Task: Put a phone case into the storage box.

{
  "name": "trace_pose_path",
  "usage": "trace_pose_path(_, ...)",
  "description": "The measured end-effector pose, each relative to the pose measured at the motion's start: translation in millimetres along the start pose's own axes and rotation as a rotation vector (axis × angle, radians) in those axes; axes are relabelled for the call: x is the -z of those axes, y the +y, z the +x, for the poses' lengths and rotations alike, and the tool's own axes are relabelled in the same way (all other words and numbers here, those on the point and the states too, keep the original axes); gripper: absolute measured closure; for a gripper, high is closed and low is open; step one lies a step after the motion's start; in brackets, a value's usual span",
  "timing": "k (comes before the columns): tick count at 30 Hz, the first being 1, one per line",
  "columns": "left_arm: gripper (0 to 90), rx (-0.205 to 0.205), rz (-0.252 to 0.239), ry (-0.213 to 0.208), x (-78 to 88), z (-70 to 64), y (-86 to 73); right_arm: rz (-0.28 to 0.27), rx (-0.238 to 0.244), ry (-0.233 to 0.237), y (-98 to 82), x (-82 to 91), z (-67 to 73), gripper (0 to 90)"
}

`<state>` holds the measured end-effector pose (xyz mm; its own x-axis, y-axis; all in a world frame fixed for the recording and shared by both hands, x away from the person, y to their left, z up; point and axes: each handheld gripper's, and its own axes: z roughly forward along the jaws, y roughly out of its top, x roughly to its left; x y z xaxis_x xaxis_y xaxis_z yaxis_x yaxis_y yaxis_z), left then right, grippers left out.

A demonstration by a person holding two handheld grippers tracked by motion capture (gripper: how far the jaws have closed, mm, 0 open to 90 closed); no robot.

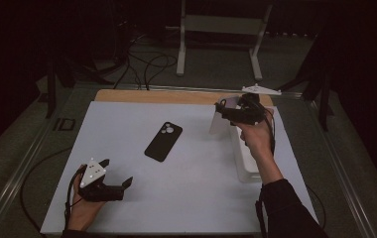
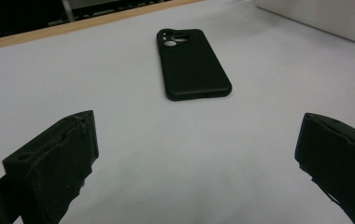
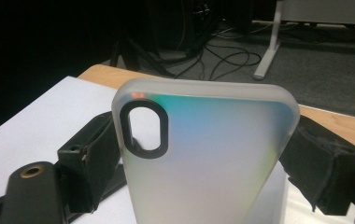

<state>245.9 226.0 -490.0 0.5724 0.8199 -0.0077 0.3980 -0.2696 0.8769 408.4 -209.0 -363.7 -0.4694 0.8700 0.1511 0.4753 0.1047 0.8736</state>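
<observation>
Step in hand, carrying: your right gripper (image 1: 232, 113) clamps the frosted case (image 3: 203, 158) by its edges at upper right, above the white bin (image 1: 246, 163); left gripper (image 1: 116, 173) idles wide open at lower left; next, probably set it beside the black case (image 1: 163, 141) at centre.

A black phone case (image 1: 163, 141) lies flat mid-table, near a white box (image 1: 246, 158).

No lettering, brand mark or number can be read on the black phone case (image 2: 192, 63) ahead of the left gripper or the frosted case (image 3: 203, 158) between the right gripper's jaws
</observation>
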Motion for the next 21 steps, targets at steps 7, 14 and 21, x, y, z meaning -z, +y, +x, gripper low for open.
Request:
trace_pose_path(7, 0.1, -0.001, 0.0, -0.001, 0.3, -0.4, 0.1, -0.006, -0.014, -0.044, 9.5, -2.2, -11.9, 17.1)
trace_pose_path(14, 0.1, 0.001, -0.001, -0.002, 0.7, -0.3, 0.0, -0.005, -0.046, -0.09, 16.0, -3.5, -27.7, 17.0)
trace_pose_path(21, 0.2, 0.001, -0.003, -0.003, 0.8, -0.6, 0.1, 0.0, -0.056, -0.136, 19.3, -4.7, -39.0, 17.0)
